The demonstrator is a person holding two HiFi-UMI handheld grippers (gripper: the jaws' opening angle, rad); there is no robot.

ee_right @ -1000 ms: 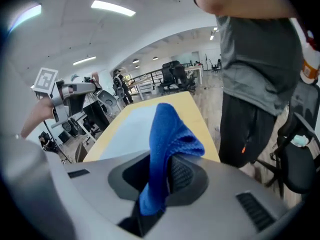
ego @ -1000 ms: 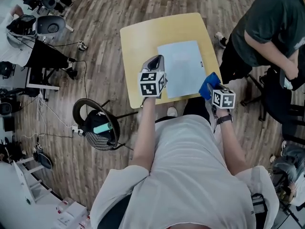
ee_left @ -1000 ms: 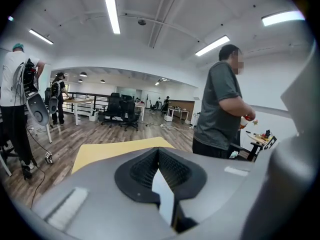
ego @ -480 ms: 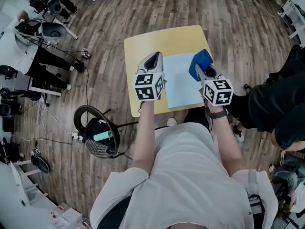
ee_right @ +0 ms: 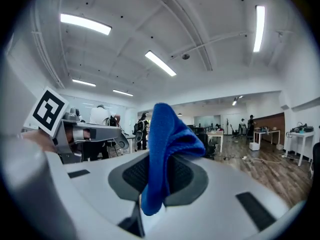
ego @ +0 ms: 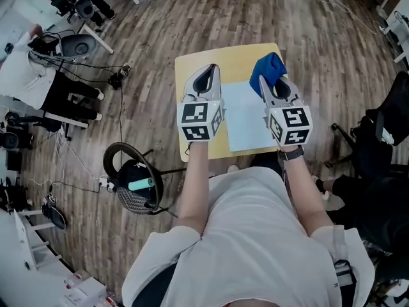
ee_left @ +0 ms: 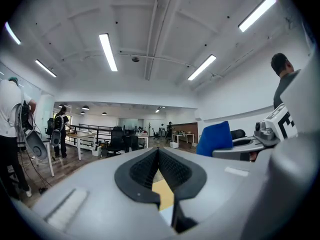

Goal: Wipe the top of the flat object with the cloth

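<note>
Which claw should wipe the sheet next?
The right one, I think. The right claw is shut on the blue cloth and sits by the far edge of the sheet. The left claw is shut with nothing in it.

Head view steeply down on the table (ego: 230,57) — gripper views tilted up, sharing office ceiling (ee_left: 150,49)

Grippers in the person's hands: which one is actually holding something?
The right gripper: its jaws are clamped on a blue cloth. The left gripper has its jaws together with nothing between them.
</note>
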